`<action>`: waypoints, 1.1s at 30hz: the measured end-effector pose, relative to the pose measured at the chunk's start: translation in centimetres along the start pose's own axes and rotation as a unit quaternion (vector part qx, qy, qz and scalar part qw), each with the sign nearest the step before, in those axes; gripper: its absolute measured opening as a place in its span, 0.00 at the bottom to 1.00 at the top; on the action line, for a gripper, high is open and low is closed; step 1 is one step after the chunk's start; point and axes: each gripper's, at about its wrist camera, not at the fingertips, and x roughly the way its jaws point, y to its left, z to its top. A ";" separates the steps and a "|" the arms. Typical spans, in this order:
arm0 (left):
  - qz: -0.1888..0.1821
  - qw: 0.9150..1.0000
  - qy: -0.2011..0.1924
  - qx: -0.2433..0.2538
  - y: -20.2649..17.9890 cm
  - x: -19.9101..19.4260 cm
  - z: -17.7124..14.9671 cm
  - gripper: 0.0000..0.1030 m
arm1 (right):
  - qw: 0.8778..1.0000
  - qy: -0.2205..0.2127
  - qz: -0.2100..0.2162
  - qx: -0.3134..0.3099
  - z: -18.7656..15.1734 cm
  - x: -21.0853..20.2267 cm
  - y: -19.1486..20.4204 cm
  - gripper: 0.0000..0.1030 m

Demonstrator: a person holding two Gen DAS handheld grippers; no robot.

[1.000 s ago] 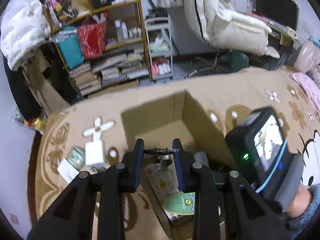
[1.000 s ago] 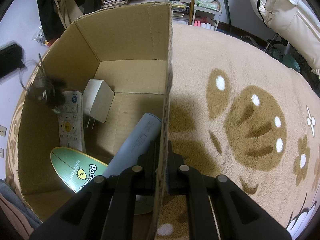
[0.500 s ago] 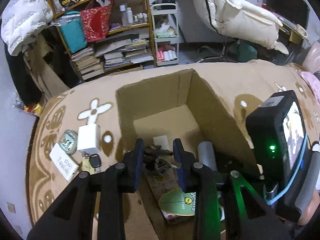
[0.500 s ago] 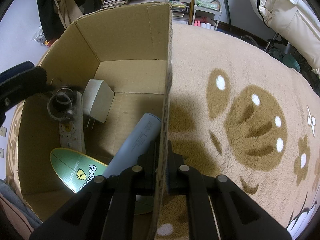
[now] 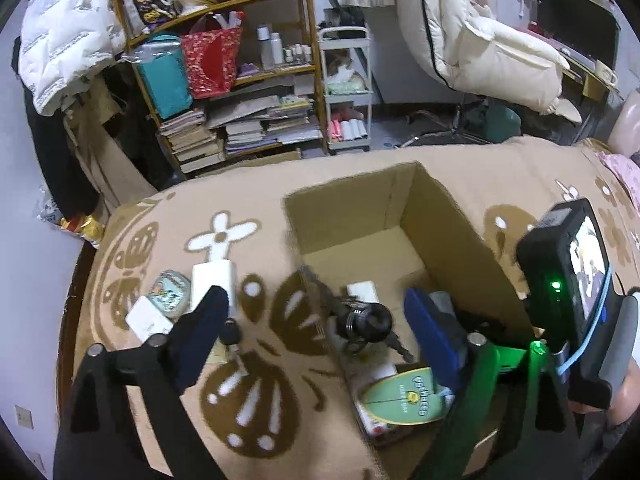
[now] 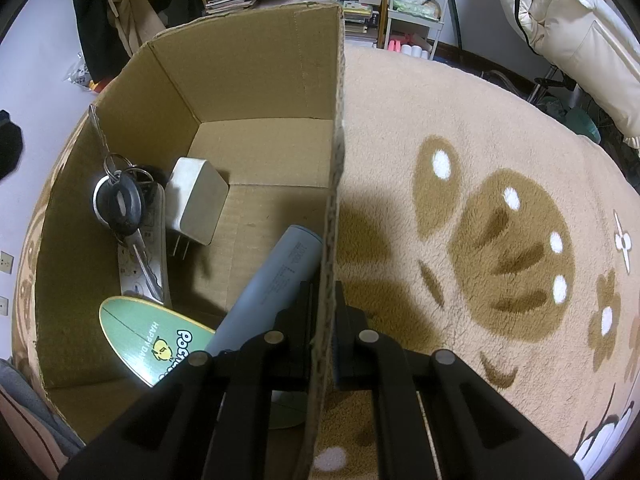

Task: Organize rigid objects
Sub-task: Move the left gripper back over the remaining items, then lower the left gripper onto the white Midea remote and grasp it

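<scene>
An open cardboard box (image 5: 448, 220) (image 6: 256, 68) sits on a beige patterned rug. A bunch of keys (image 5: 362, 322) (image 6: 120, 204) lies inside it on a white remote control (image 6: 156, 240), beside a white charger (image 6: 196, 200), a grey-blue cylinder (image 6: 272, 288) and a green oval card (image 6: 156, 340). My left gripper (image 5: 316, 332) is open and empty above the box's left wall. My right gripper (image 6: 322, 312) is shut on the box's right wall. On the rug left of the box lie a white adapter (image 5: 212, 280), a round tin (image 5: 170, 292), a white card (image 5: 146, 322) and a car key (image 5: 232, 336).
A cluttered bookshelf (image 5: 224, 80) and a white trolley (image 5: 346, 92) stand beyond the rug's far edge. A cream chair (image 5: 480, 48) is at the back right. The rug (image 6: 500, 220) stretches right of the box.
My left gripper opened and let go of the keys, which dropped onto the remote in the box. The left gripper pulled back and up. The right gripper stayed on the box wall.
</scene>
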 end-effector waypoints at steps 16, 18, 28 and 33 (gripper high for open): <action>0.069 0.996 0.013 -0.057 9.7 2.0 -0.6 0.96 | 1.000 0.000 -0.001 0.000 0.0 -0.1 -0.2 0.08; 0.076 0.994 0.023 -0.071 11.2 2.9 -1.0 0.96 | 1.000 0.000 -0.001 -0.001 0.0 -0.1 -0.2 0.08; 0.094 0.985 0.064 -0.128 16.8 7.8 -3.8 0.96 | 1.000 0.000 0.000 0.000 0.0 -0.1 -0.3 0.08; 0.099 0.981 0.081 -0.148 18.0 9.7 -4.5 0.96 | 1.000 0.001 0.001 0.000 0.0 -0.1 -0.4 0.08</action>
